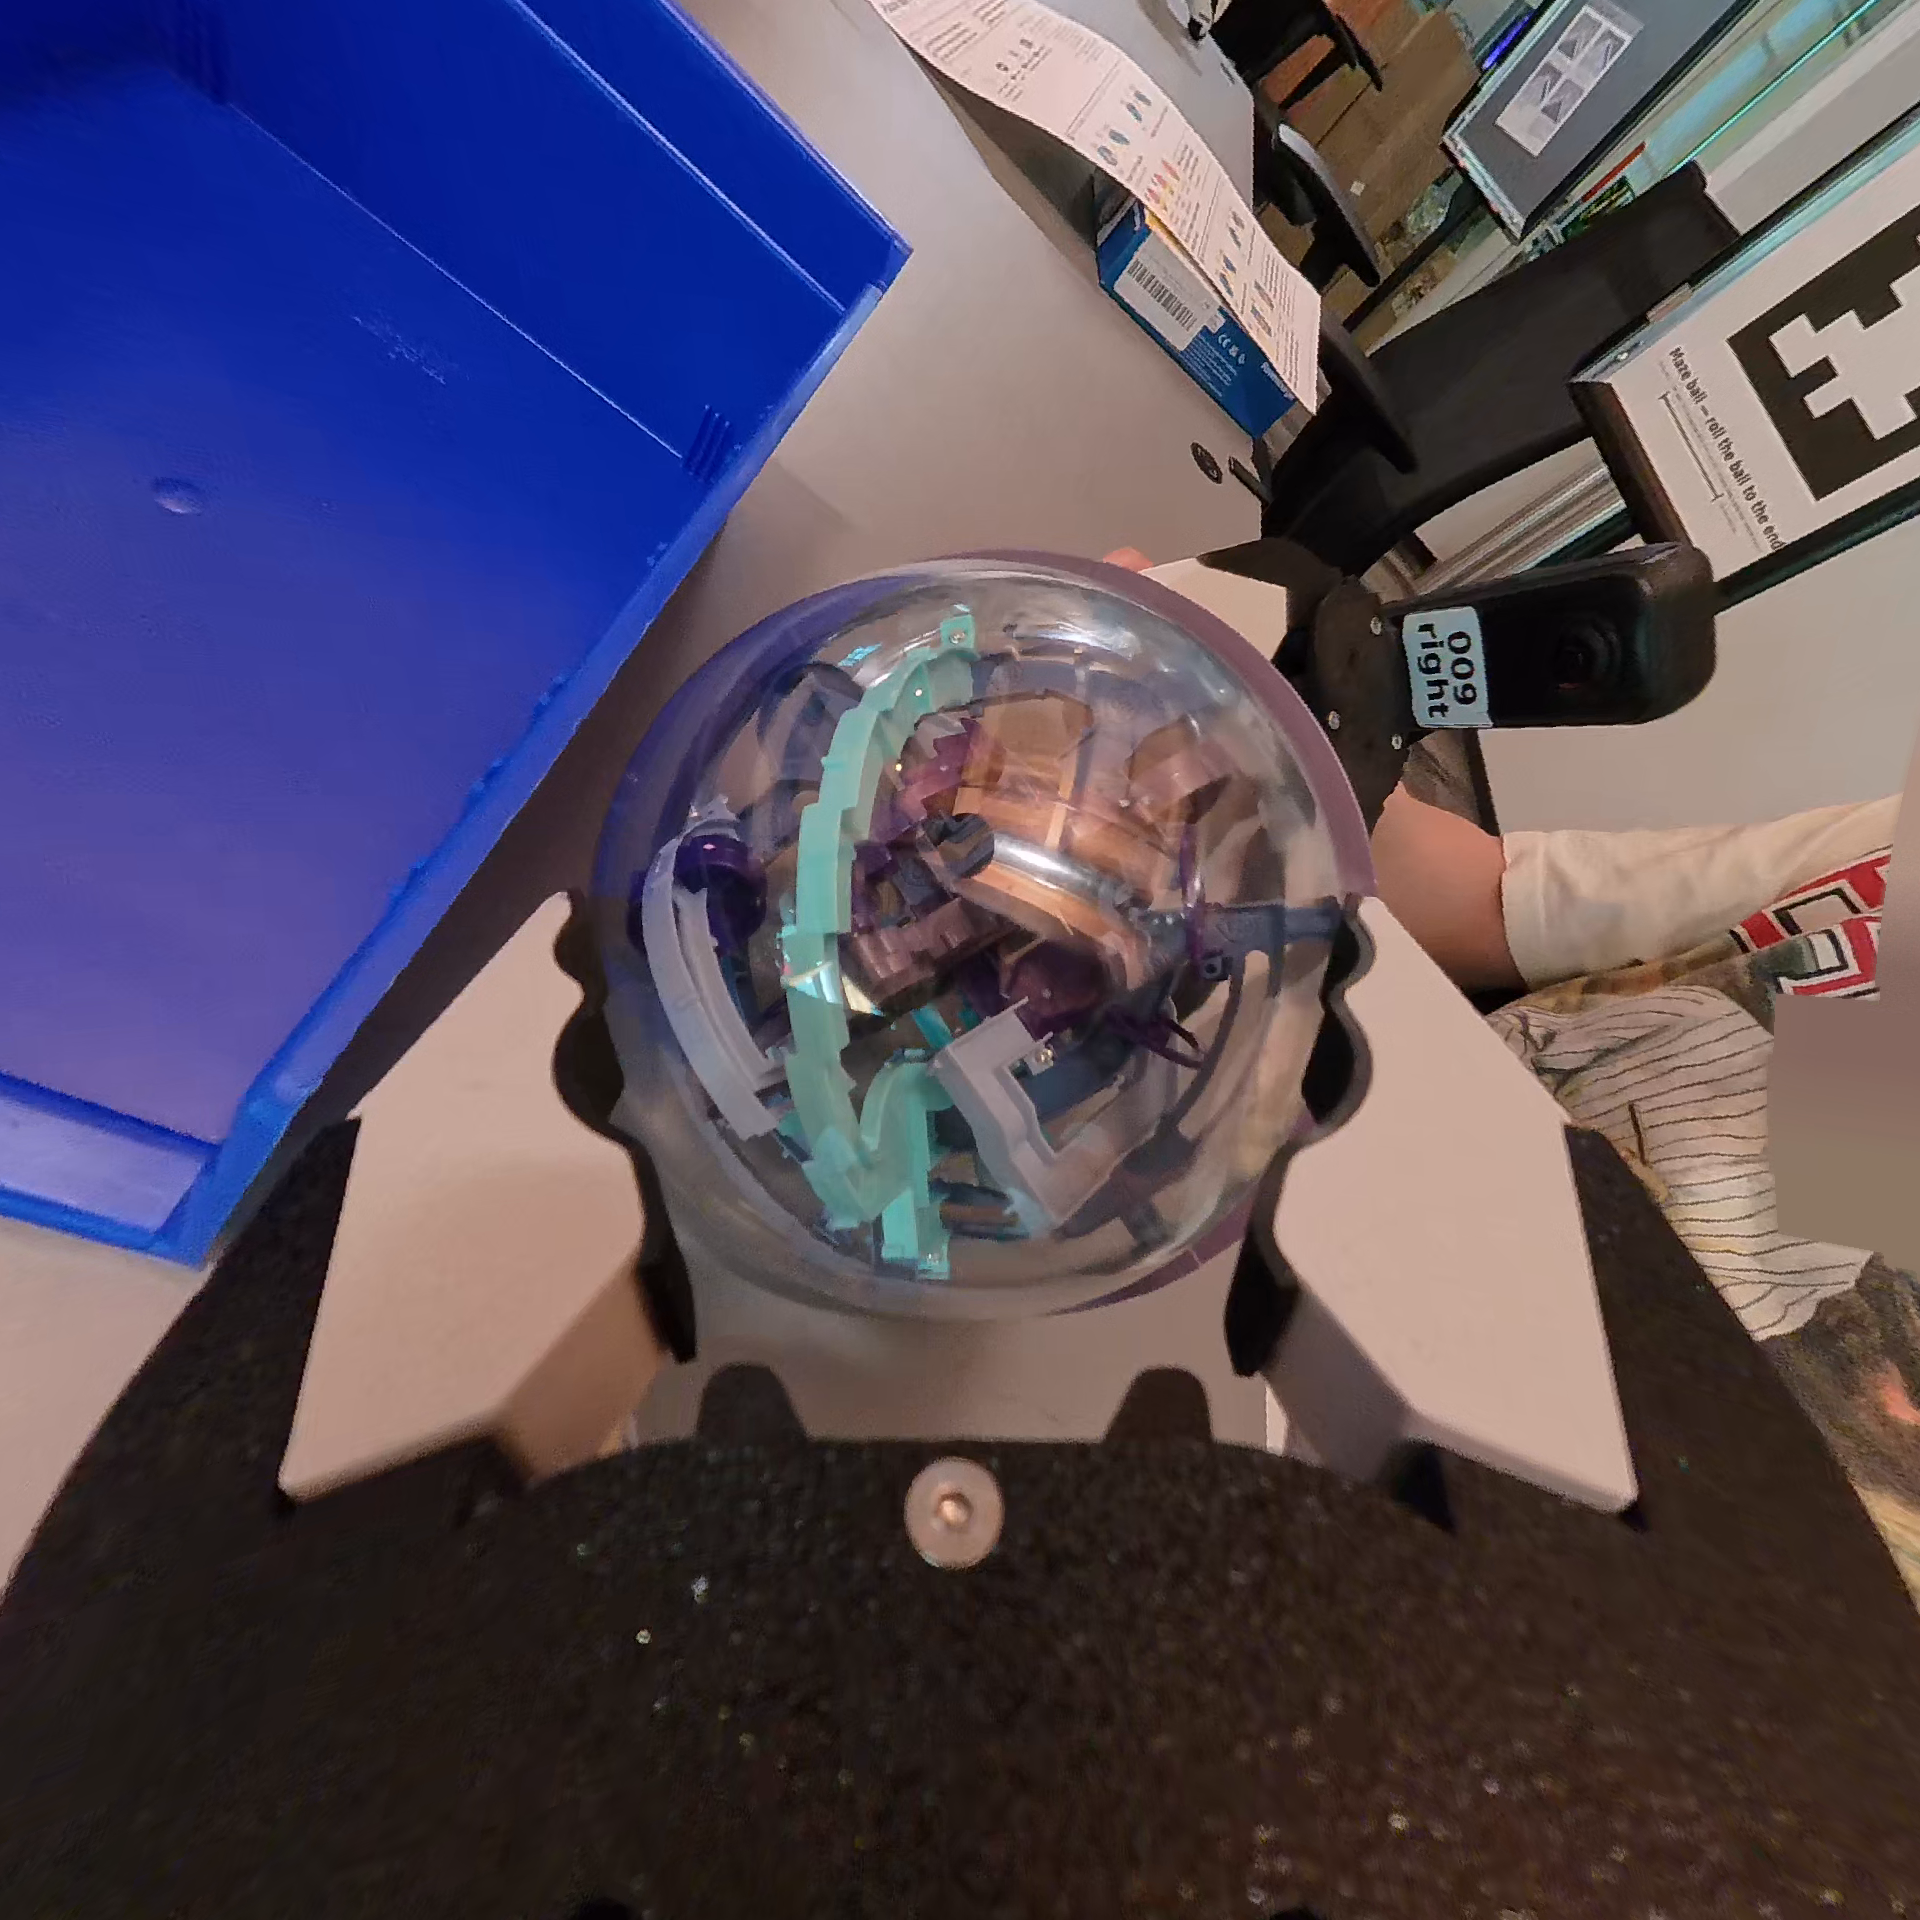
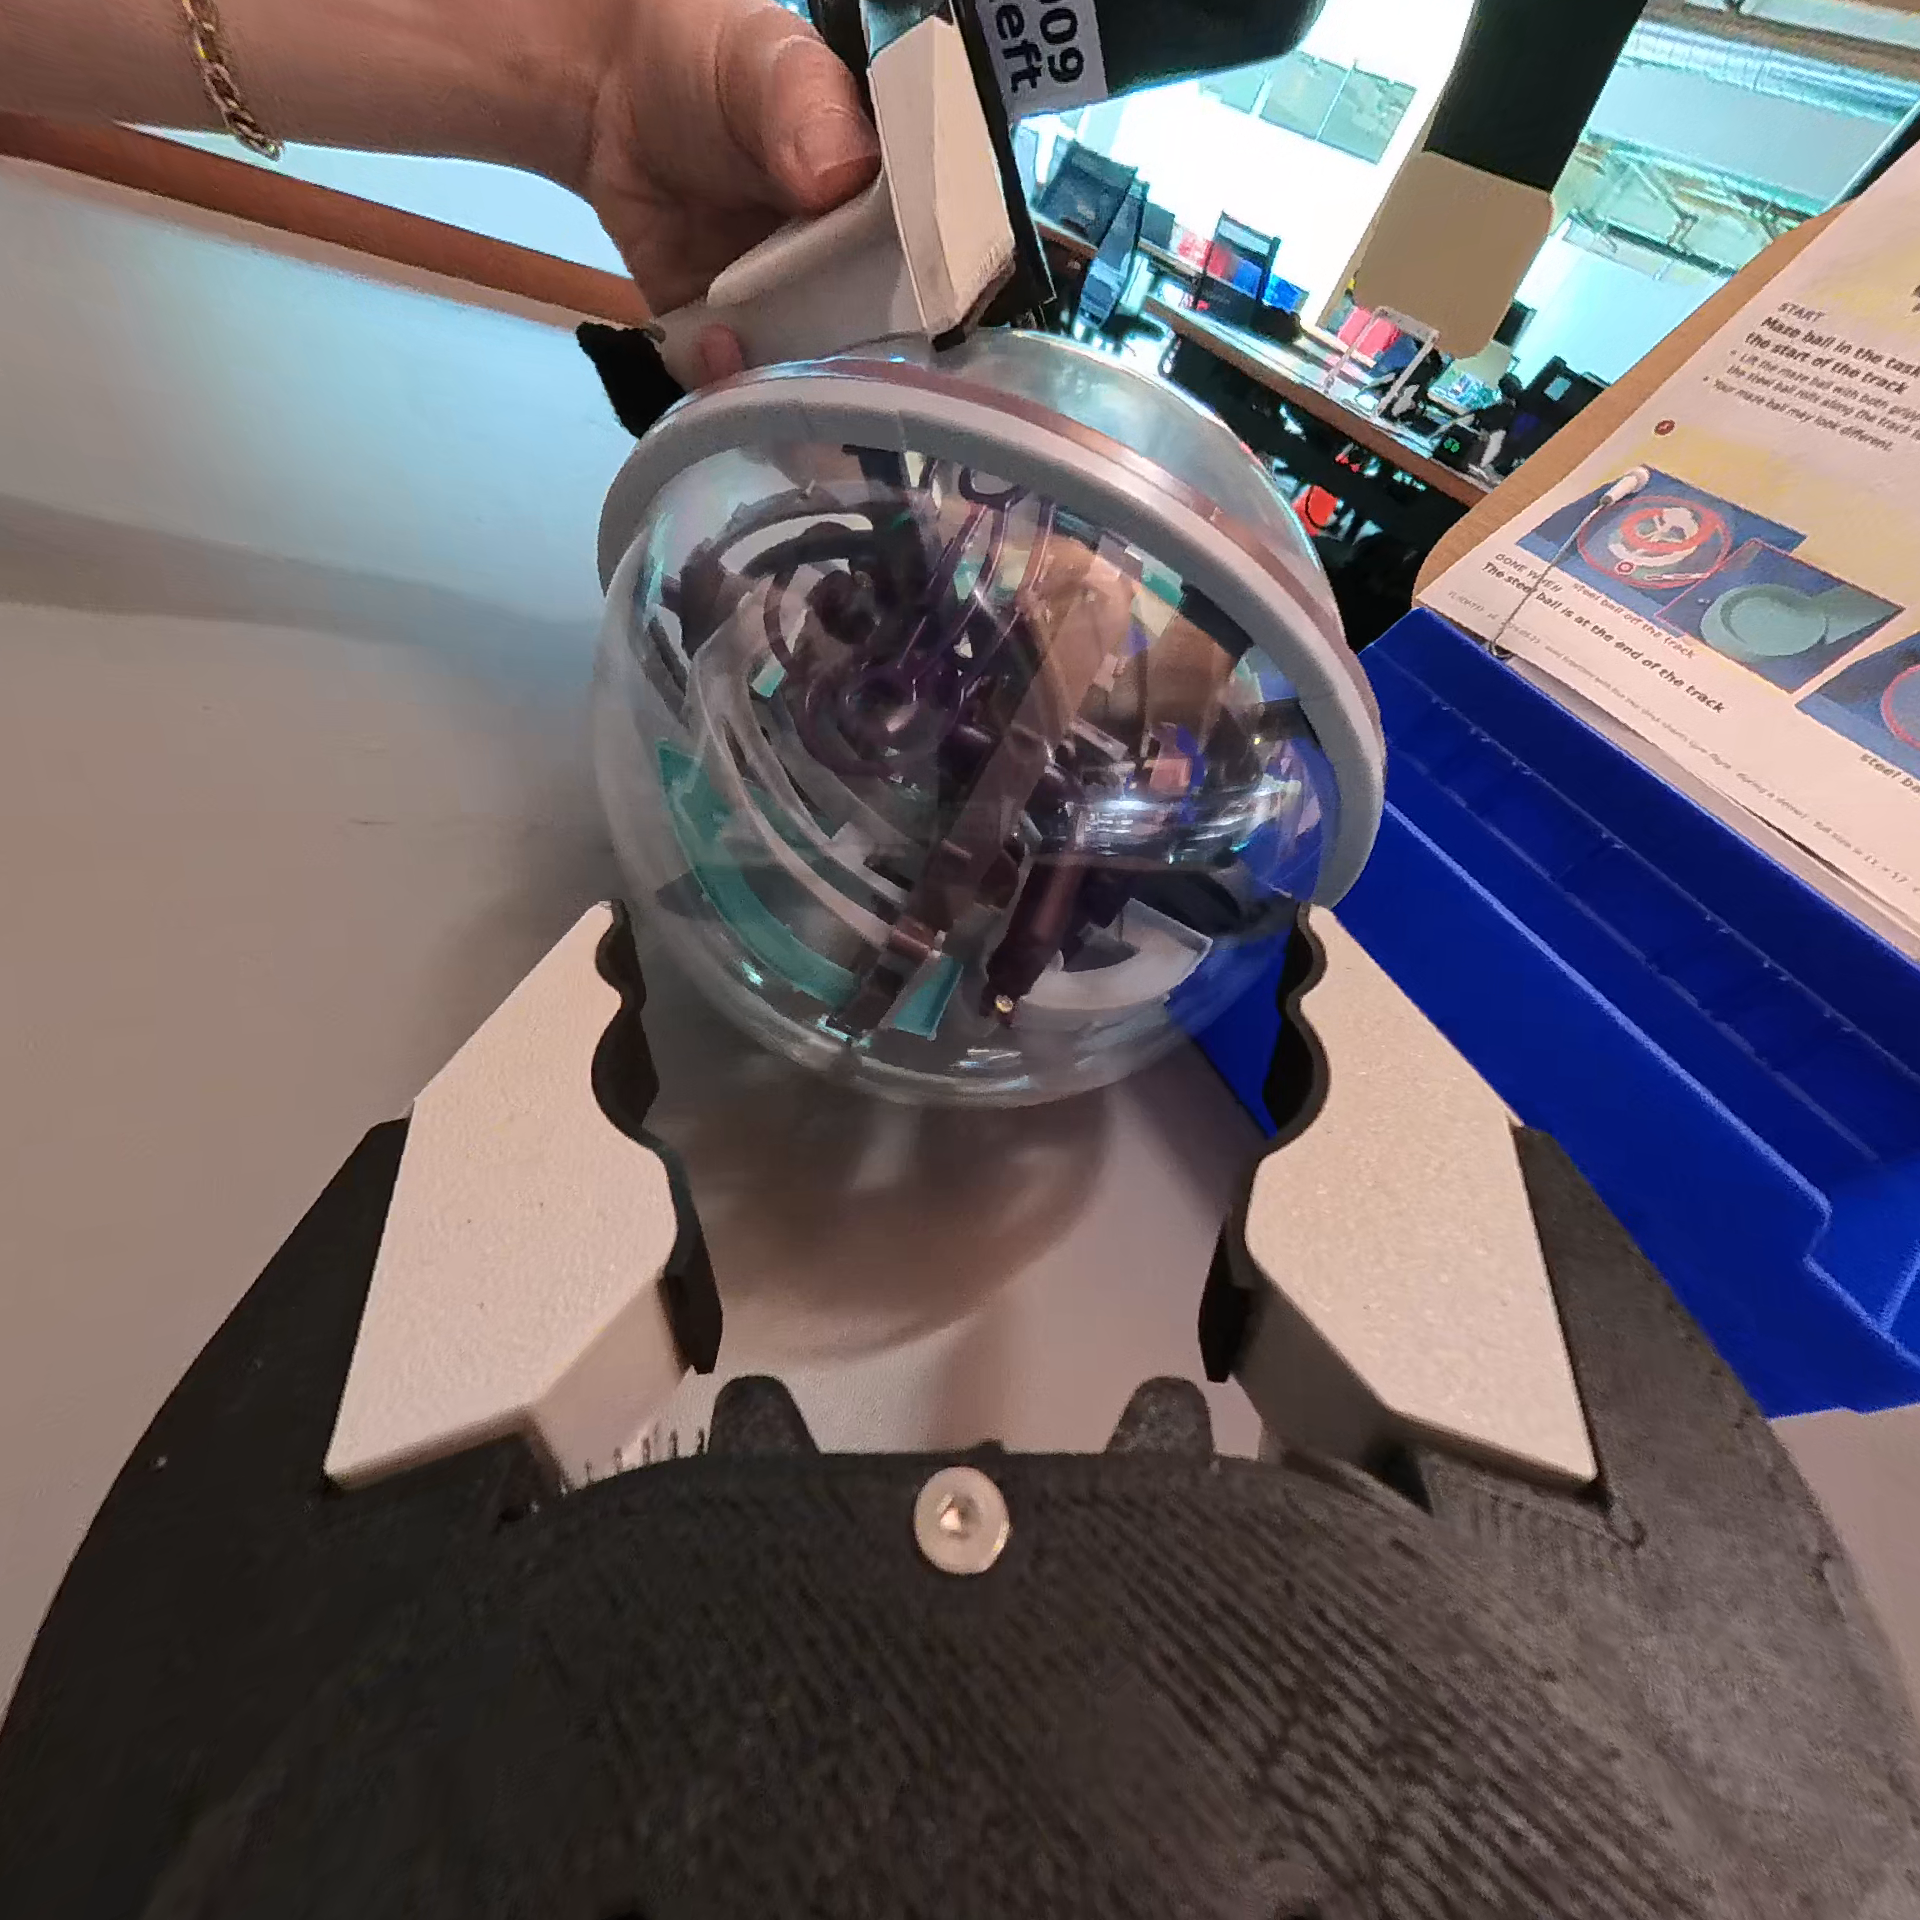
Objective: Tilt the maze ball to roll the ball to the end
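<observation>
both claws, left claw (image 1: 961, 1049) and right claw (image 2: 956, 997), are clamped on the maze ball (image 1: 977, 935), held tilted above the bench (image 2: 260, 779) beside the blue bin (image 1: 364, 468), but honestly can't spot the little ball inside, so probably still mid-run

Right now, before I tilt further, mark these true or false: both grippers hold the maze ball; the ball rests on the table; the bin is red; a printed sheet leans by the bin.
1. Both grippers hold the maze ball: true; left gripper and right gripper have fingers at its sides.
2. The ball rests on the table: false; it is held above it.
3. The bin is red: false; it is blue.
4. A printed sheet leans by the bin: true.
</observation>
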`<state>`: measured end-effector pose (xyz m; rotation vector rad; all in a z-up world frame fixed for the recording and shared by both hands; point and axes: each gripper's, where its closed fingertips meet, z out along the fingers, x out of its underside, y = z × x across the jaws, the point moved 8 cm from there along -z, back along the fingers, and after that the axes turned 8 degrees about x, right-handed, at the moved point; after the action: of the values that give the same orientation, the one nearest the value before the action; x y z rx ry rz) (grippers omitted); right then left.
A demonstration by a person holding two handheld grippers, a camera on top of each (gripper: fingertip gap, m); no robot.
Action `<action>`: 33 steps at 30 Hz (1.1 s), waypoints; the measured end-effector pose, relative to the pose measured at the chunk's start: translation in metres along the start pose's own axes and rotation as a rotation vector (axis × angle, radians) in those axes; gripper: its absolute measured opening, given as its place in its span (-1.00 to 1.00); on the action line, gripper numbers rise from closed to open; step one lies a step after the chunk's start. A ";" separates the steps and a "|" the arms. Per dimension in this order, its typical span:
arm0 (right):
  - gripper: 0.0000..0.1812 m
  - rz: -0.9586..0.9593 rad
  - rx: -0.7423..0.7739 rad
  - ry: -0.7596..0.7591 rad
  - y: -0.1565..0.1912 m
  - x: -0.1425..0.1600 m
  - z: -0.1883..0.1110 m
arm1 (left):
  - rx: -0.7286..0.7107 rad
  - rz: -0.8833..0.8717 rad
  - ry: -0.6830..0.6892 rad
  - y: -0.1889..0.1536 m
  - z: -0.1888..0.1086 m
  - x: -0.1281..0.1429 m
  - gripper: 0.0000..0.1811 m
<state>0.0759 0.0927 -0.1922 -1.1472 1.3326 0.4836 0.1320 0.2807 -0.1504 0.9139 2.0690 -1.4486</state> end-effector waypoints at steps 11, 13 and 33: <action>0.24 -0.007 -0.014 0.020 -0.009 0.007 0.000 | 0.006 -0.048 0.032 0.005 0.003 -0.007 0.46; 0.24 -0.007 -0.016 0.025 -0.010 0.008 0.000 | -0.003 -0.063 0.039 0.005 0.003 -0.009 0.46; 0.17 -0.044 0.007 0.097 -0.011 0.020 -0.007 | -0.102 -0.158 0.090 -0.003 0.017 -0.018 0.46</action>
<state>0.0866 0.0762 -0.2053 -1.2044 1.3881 0.3960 0.1421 0.2598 -0.1416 0.8039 2.3046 -1.3871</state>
